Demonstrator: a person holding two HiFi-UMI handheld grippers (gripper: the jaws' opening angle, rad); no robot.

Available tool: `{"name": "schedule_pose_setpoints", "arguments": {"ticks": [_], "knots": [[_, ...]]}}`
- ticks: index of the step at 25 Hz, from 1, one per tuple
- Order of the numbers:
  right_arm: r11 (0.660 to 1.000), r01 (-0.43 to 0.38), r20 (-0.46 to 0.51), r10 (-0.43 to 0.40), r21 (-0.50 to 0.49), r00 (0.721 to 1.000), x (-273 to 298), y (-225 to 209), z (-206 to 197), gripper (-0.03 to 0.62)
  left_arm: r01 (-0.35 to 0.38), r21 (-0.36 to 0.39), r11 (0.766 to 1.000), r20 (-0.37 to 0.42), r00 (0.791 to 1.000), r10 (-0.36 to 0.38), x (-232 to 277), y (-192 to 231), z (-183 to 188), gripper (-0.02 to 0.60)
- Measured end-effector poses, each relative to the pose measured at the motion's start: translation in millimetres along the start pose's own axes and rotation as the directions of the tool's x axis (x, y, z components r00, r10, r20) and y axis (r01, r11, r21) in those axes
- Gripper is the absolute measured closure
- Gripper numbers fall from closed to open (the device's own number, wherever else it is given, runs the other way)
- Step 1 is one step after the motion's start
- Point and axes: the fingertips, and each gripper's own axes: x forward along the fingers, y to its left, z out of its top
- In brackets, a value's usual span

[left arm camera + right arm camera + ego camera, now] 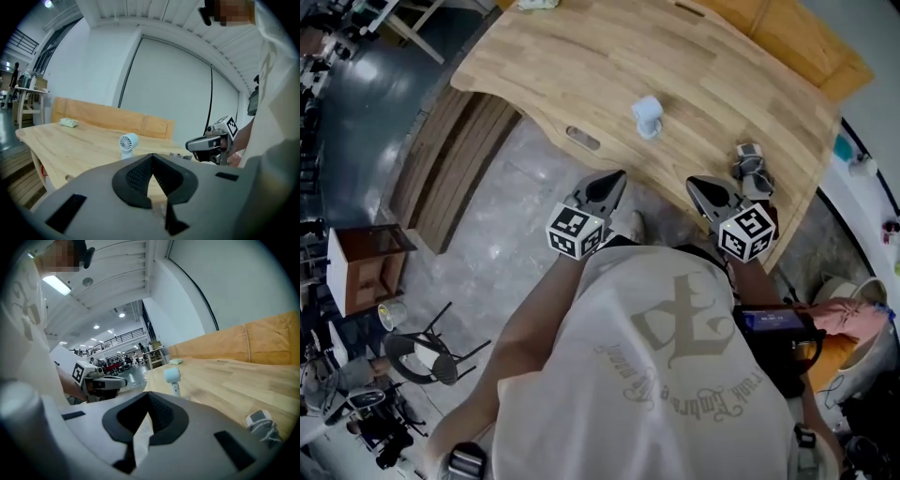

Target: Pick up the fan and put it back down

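A small light-blue fan (647,116) stands upright on its stem near the middle of the wooden table (572,56). It also shows in the left gripper view as the fan (127,142) and in the right gripper view as the fan (172,376). My left gripper (616,179) hangs off the table's near edge, short of the fan and to its left. Its jaws meet at the tips (151,157) with nothing between them. My right gripper (699,184) is held beside it over the table's edge, to the fan's right. It is shut and empty too (149,394).
A small grey device (751,165) lies on the table at the right, close to my right gripper. A pale green cloth (69,123) sits at the far end. A slot (582,139) is cut near the table's edge. A chair (422,356) and a wooden stand (366,267) are on the floor at the left.
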Motion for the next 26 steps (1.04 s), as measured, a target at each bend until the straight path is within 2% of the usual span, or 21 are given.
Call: {"name": "schedule_pose_setpoints", "arguments": {"ticks": [8,15,26], "knots": [[0.997,-0.076,-0.001,0.077,0.018,0.997,-10.0,23.5,-11.9,0.58,-0.081,-0.062,0.995,-0.016,0.997,0.08,-44.2,-22.2,-32.5,0.572],[0.993,-0.116,0.004,0.116,0.018,0.993,-6.7,28.0,-9.8,0.58,-0.138,-0.092,0.986,-0.014,0.99,0.137,-55.1,-22.4,-38.5,0.572],[0.995,-0.093,0.009,0.093,0.021,0.996,0.0,20.8,-7.6,0.58,-0.135,-0.084,0.987,-0.029,0.991,0.133,-44.6,-11.6,-34.2,0.572]]}}
